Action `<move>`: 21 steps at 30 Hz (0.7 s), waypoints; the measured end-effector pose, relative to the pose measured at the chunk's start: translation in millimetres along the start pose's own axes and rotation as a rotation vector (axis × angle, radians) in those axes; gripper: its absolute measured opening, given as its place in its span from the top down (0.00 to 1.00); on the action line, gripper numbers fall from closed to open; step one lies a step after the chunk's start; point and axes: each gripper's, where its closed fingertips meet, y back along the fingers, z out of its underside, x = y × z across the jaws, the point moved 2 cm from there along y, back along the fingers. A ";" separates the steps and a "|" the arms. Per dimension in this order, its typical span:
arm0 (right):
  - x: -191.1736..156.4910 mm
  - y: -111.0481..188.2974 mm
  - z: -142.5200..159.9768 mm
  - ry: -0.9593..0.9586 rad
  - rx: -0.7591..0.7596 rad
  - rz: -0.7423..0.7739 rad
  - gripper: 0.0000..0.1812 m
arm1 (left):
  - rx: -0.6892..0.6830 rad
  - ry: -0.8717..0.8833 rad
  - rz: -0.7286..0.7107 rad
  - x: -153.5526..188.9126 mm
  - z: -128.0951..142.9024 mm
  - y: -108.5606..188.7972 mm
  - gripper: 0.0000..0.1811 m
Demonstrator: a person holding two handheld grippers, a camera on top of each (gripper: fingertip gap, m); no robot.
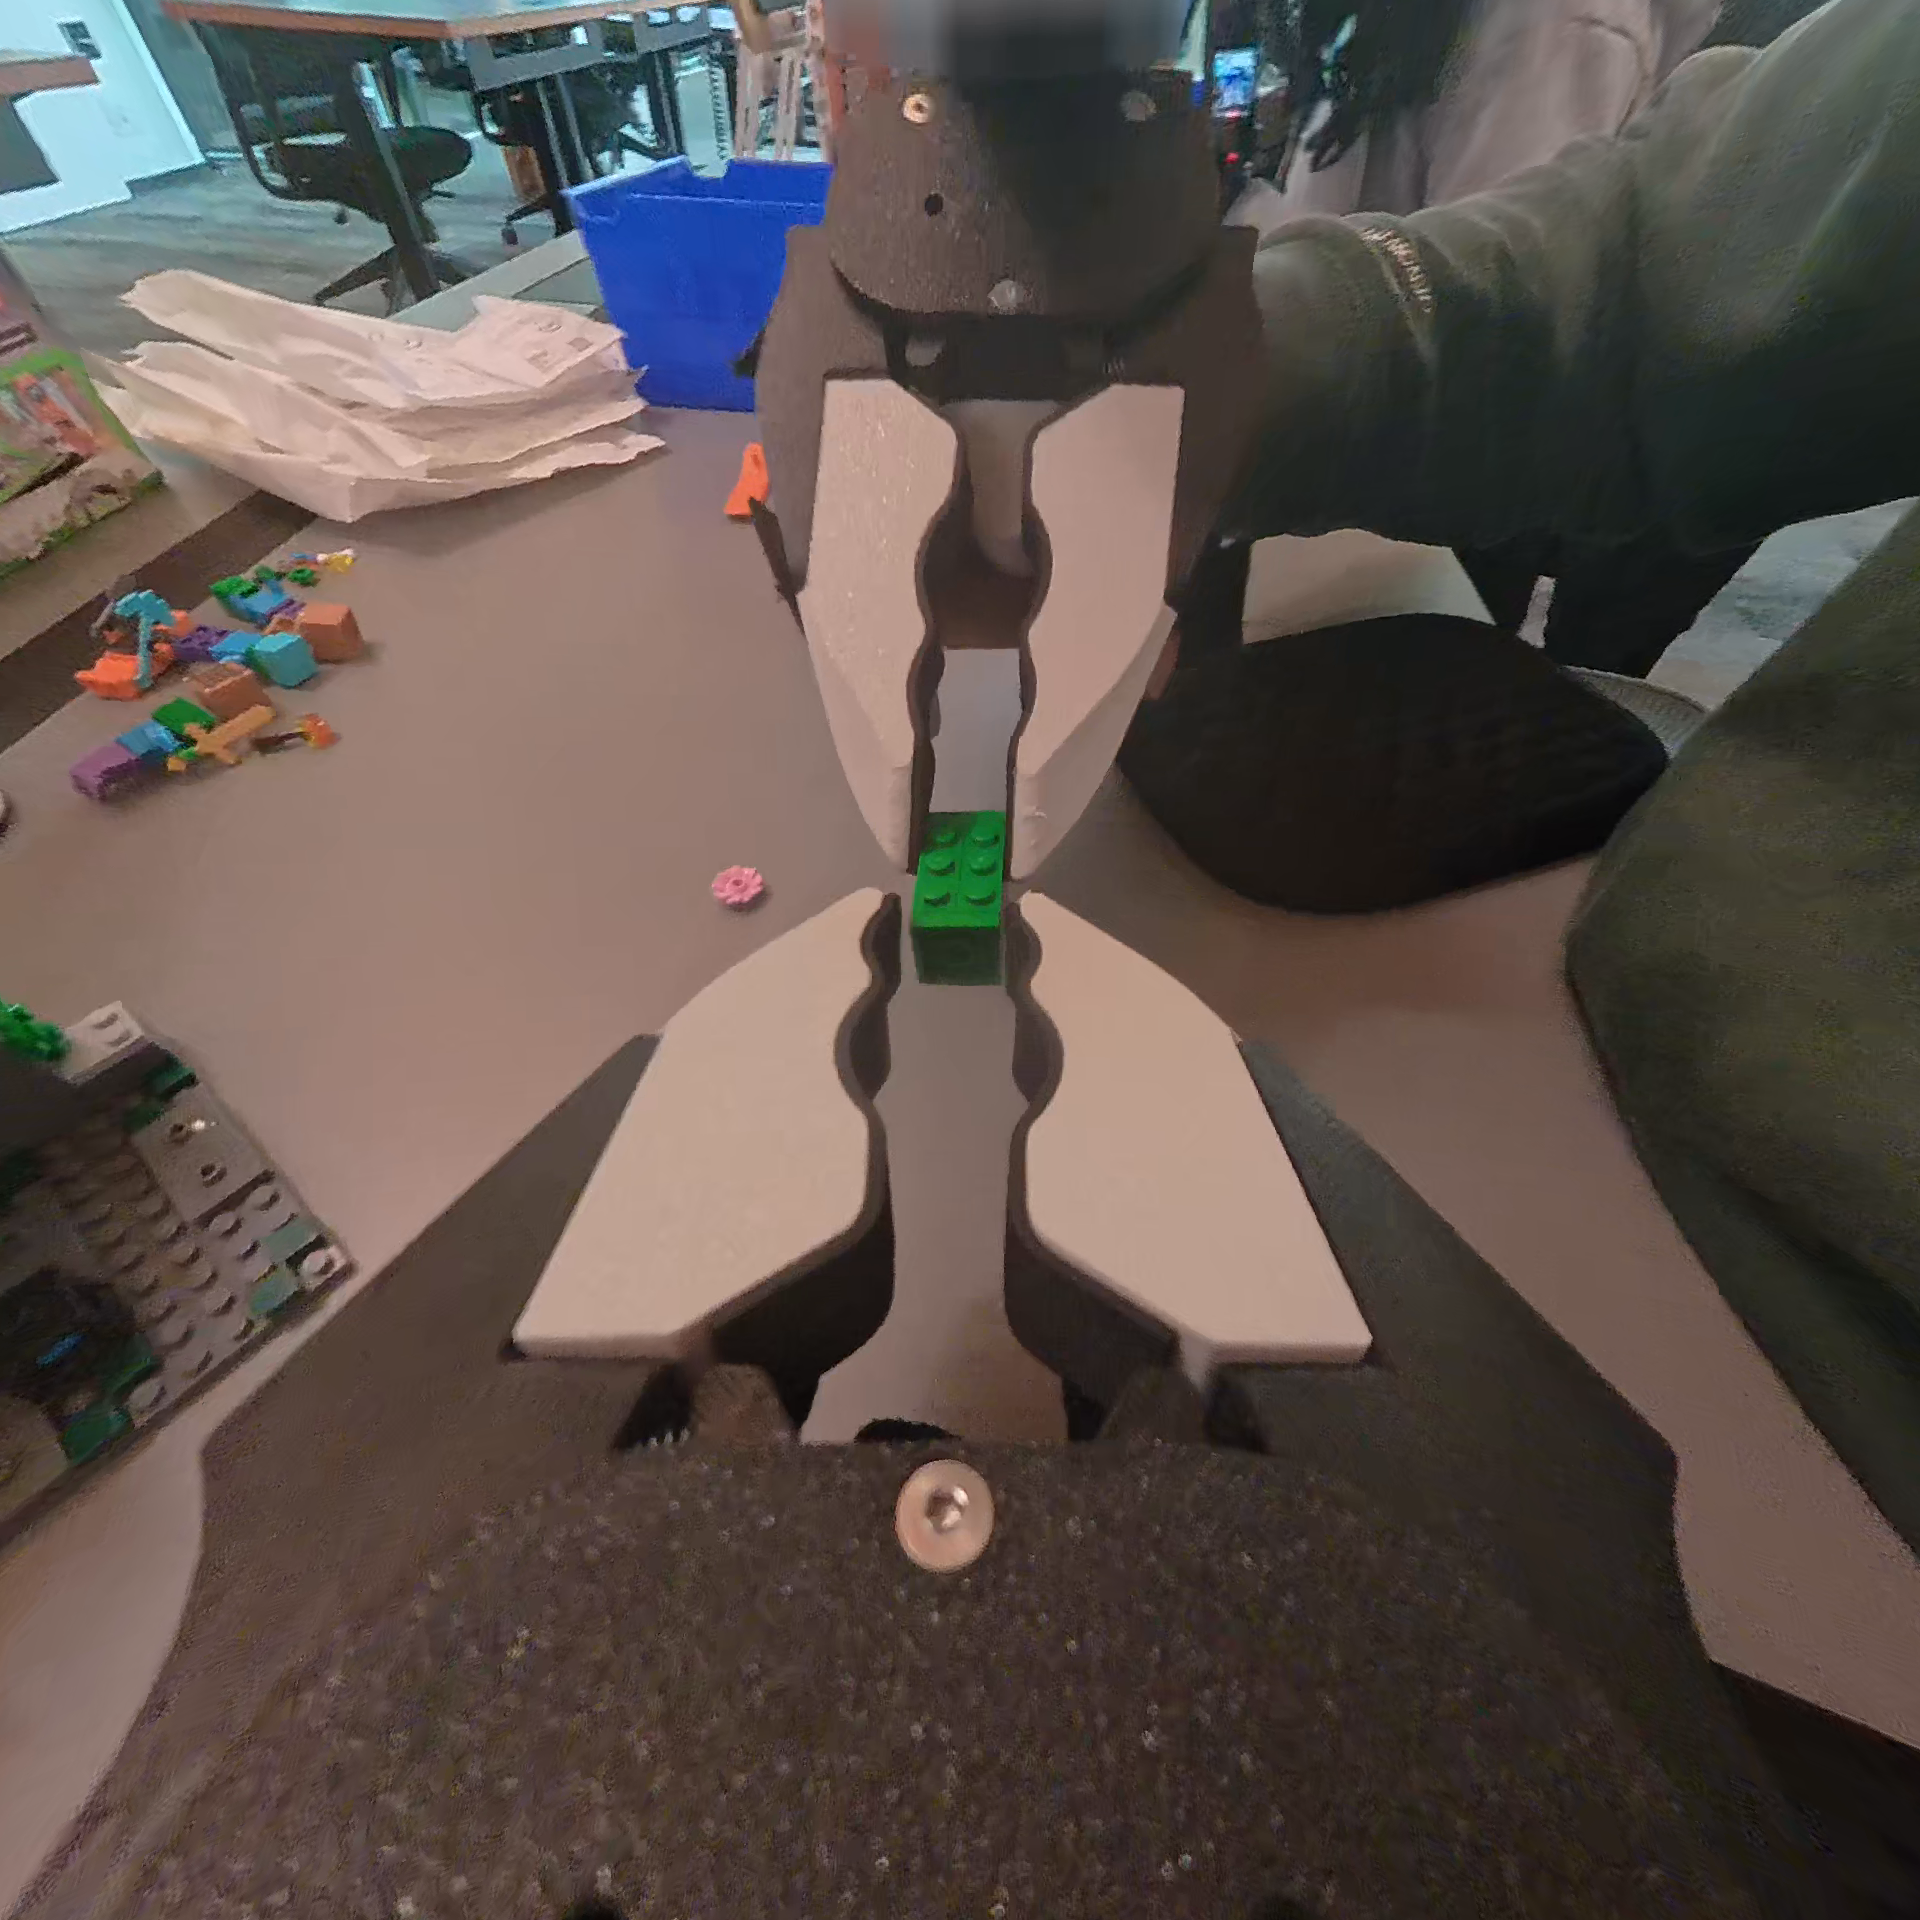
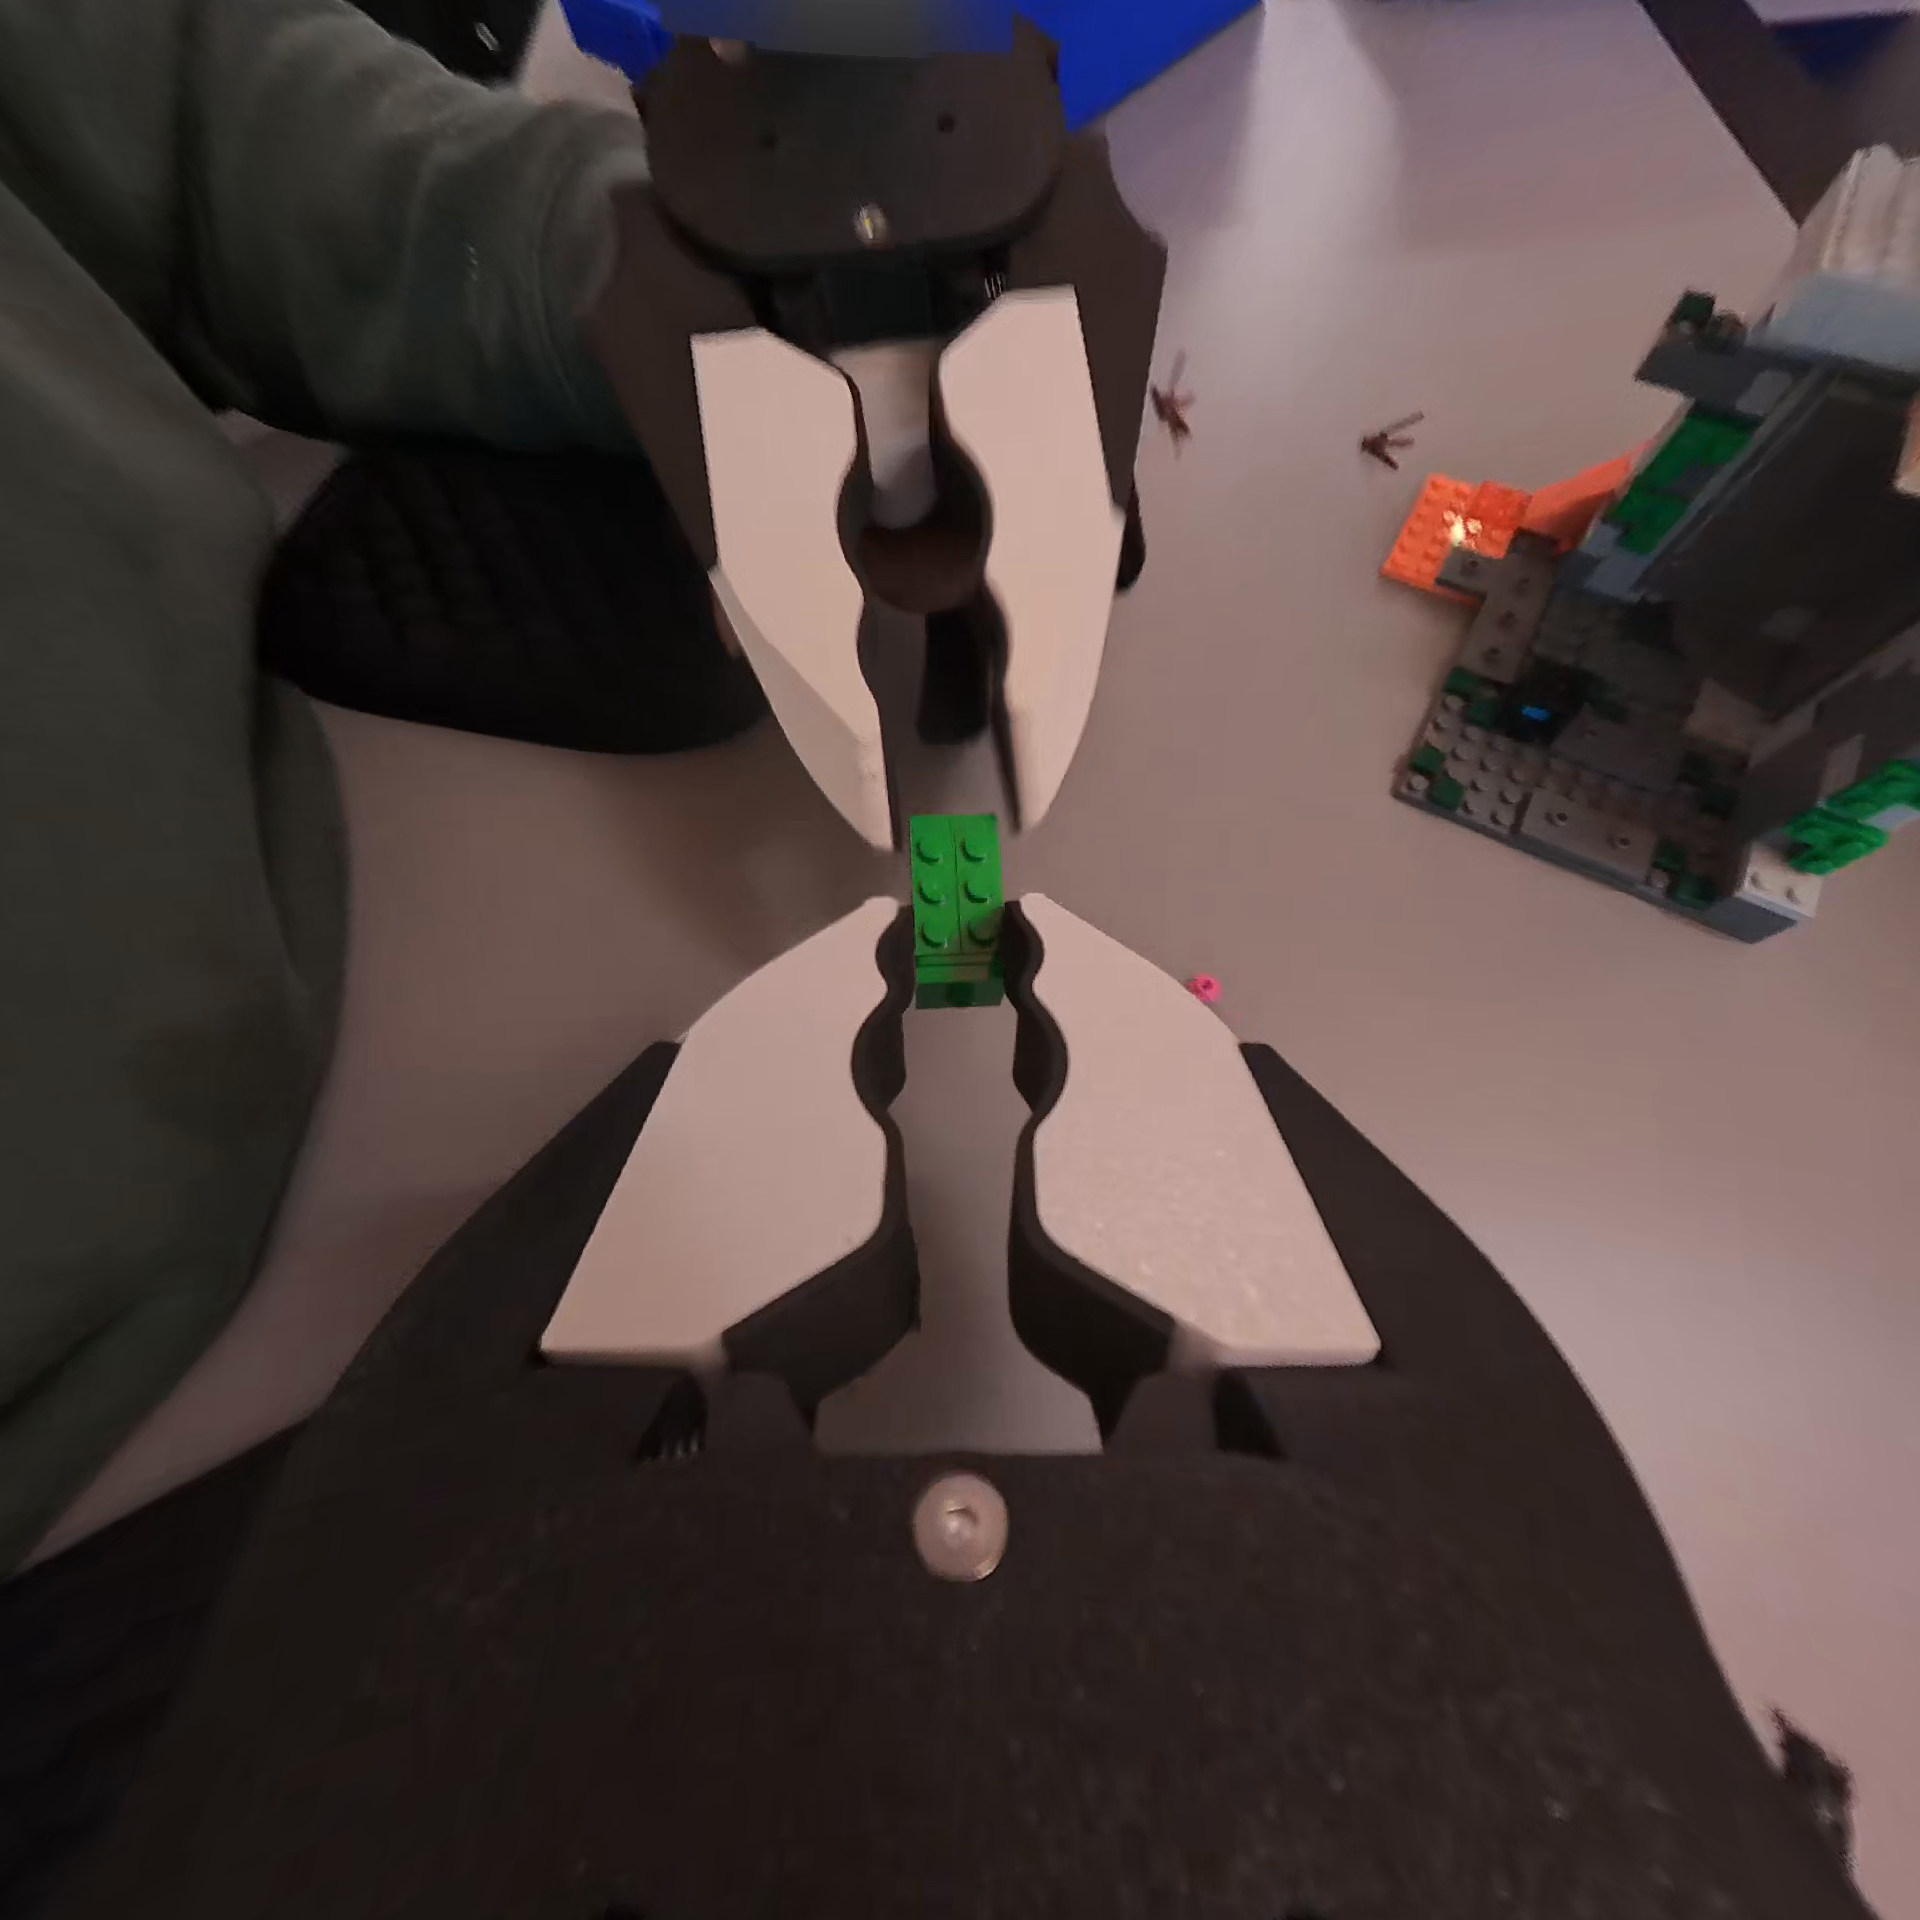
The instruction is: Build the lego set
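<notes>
Your left claw [image 1: 951,940] and right claw [image 2: 956,935] meet tip to tip, both clamped on one small green studded brick stack [image 1: 958,899] above the grey worktop [image 1: 540,831].

We hold our left gripper [image 1: 956,935] and right gripper [image 2: 956,935] tip to tip, facing each other. Both close narrowly on one green brick stack [image 1: 958,896] between them.

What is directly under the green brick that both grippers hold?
Under the green brick only the grey table shows. The left gripper and right gripper clamp its ends; the spot directly beneath is hidden.
</notes>
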 end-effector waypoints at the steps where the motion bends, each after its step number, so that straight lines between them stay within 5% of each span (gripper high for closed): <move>1: 1.7 -1.7 2.6 0.000 -0.005 0.006 0.91 | 0.000 0.003 -0.019 -3.4 1.7 1.6 0.87; 11: 5.2 -17.9 32.6 0.072 -0.235 0.022 0.91 | -0.061 0.016 -0.078 -13.4 19.9 5.8 0.87; 21: -8.0 -23.4 15.4 0.271 -0.574 -0.016 0.91 | -0.245 -0.081 -0.047 5.4 32.6 -16.5 0.90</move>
